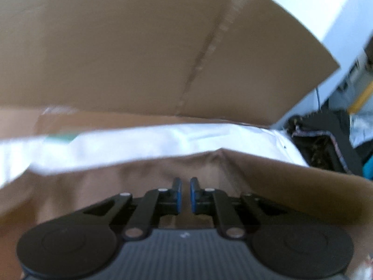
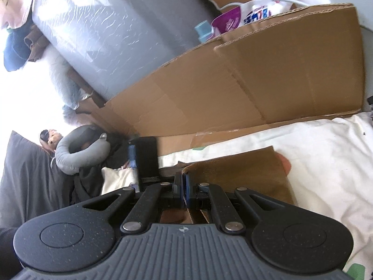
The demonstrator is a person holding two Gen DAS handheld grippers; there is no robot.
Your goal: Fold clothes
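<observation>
A brown cloth [image 1: 139,182] lies on a white bed sheet [image 1: 163,142]. It fills the lower half of the blurred left wrist view and bunches up toward my left gripper [image 1: 185,196]. Its blue pads stand a narrow slit apart with brown fabric between them. In the right wrist view the brown cloth [image 2: 244,170] lies flat with a folded edge. My right gripper [image 2: 184,189] is shut on its near edge. The left gripper [image 2: 144,156] shows as a black finger just left of that edge.
A large cardboard box [image 2: 256,81] stands along the far side of the sheet [image 2: 314,163], with bags [image 2: 233,18] in it. A grey neck pillow [image 2: 79,154] and a dark cushion [image 2: 28,182] lie to the left. A black crate [image 1: 324,144] sits off the bed's right edge.
</observation>
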